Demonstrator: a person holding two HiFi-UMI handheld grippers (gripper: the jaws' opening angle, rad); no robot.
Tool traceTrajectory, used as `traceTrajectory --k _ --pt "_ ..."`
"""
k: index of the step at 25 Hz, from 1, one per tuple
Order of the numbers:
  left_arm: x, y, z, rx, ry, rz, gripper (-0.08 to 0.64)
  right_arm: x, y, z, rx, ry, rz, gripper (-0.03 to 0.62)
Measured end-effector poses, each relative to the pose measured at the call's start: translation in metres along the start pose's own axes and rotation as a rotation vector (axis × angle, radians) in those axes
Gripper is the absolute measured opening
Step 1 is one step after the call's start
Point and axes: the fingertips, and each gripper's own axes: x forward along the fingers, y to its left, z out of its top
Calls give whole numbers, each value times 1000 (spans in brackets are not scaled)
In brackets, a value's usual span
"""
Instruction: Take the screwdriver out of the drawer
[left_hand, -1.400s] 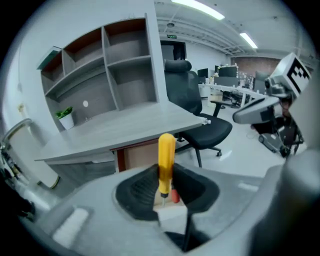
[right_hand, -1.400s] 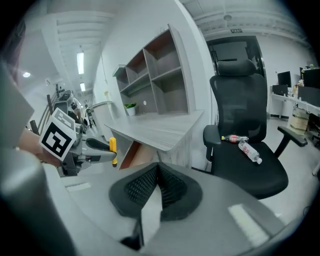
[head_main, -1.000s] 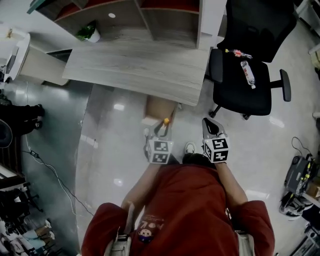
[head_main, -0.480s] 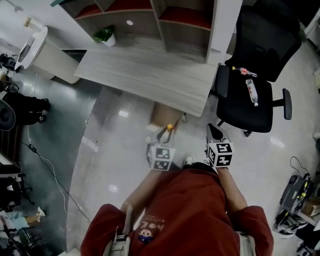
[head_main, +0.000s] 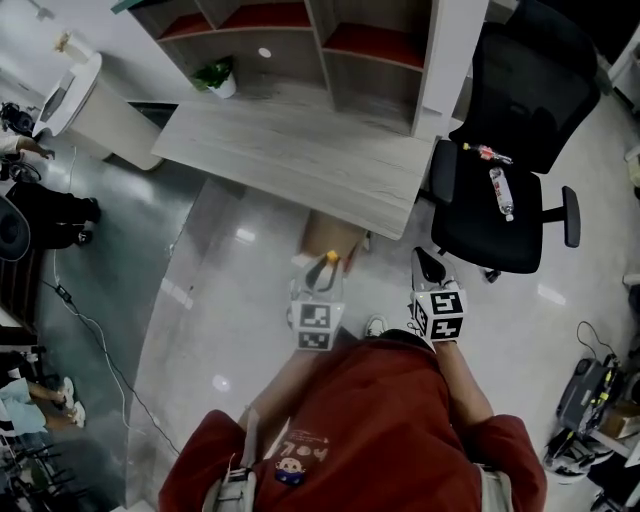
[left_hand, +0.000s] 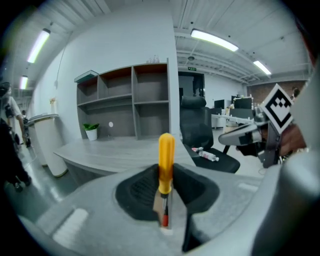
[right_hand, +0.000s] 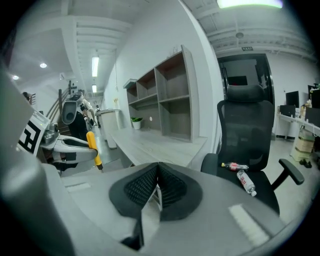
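Note:
A screwdriver (left_hand: 166, 159) with a yellow handle stands upright between the pads of my left gripper (left_hand: 165, 200), which is shut on its shaft just below the handle. From the head view the left gripper (head_main: 318, 275) is held in front of the person's body, with the yellow handle (head_main: 332, 257) poking out past its tips. My right gripper (head_main: 425, 262) hovers level with it on the right. In the right gripper view its dark pads (right_hand: 150, 187) meet with nothing between them, and the screwdriver (right_hand: 93, 145) shows off to the left.
A curved grey wooden desk (head_main: 290, 160) lies ahead, with a tan cabinet unit (head_main: 330, 235) below its near edge. Behind it stands an open shelf unit (head_main: 330, 40) and a small plant (head_main: 215, 75). A black office chair (head_main: 500, 200) with two bottles (head_main: 497, 185) is on the right.
Both grippers have risen in front of the person, the left still gripping the screwdriver. The head view has shifted, showing more of the shelves.

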Motion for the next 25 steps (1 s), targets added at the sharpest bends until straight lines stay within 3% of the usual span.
traceTrajectory --k 6,15,25 --pt "-9 2 15 21 -100 14 81 -9 8 17 -61 -70 5 2" --pt "-9 8 10 13 -68 16 81 -7 19 15 -94 -57 14 2" --pt "-14 11 17 -12 -114 28 81 -9 21 14 -98 -64 10 2"
